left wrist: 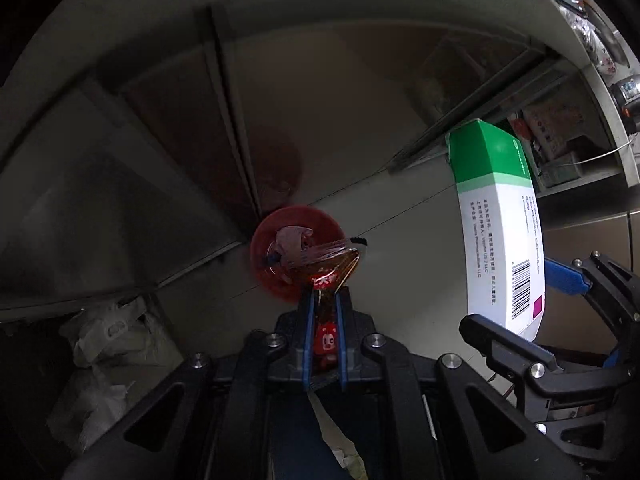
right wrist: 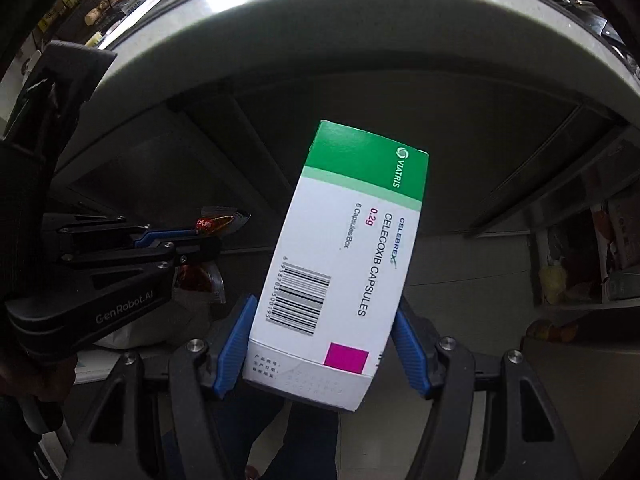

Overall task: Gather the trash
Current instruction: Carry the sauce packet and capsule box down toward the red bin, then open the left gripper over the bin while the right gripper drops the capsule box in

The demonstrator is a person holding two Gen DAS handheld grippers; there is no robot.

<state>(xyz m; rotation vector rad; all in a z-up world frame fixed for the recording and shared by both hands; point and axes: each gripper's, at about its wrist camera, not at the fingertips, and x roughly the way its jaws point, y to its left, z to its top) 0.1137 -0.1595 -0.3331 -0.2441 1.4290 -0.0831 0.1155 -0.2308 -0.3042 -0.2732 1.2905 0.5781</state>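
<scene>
In the left wrist view my left gripper (left wrist: 325, 300) is shut on a red and orange snack wrapper (left wrist: 326, 276), which sticks out past the fingertips. Straight below it on the pale floor stands a round red bin (left wrist: 272, 284) with crumpled scraps inside. My right gripper (right wrist: 325, 308) has its blue pads pressed on the sides of a white and green medicine box (right wrist: 340, 240), held tilted. The same box (left wrist: 500, 220) and right gripper (left wrist: 524, 304) show at the right of the left wrist view. In the right wrist view the left gripper (right wrist: 208, 238) with the wrapper (right wrist: 216, 222) is at the left.
A grey round table rim (right wrist: 360, 20) arches over both grippers, with dark frame bars beneath it. White plastic bags (left wrist: 104, 336) lie on the floor at the lower left. A cluttered shelf (left wrist: 560, 148) stands at the right. A hand (right wrist: 36, 376) grips the left tool.
</scene>
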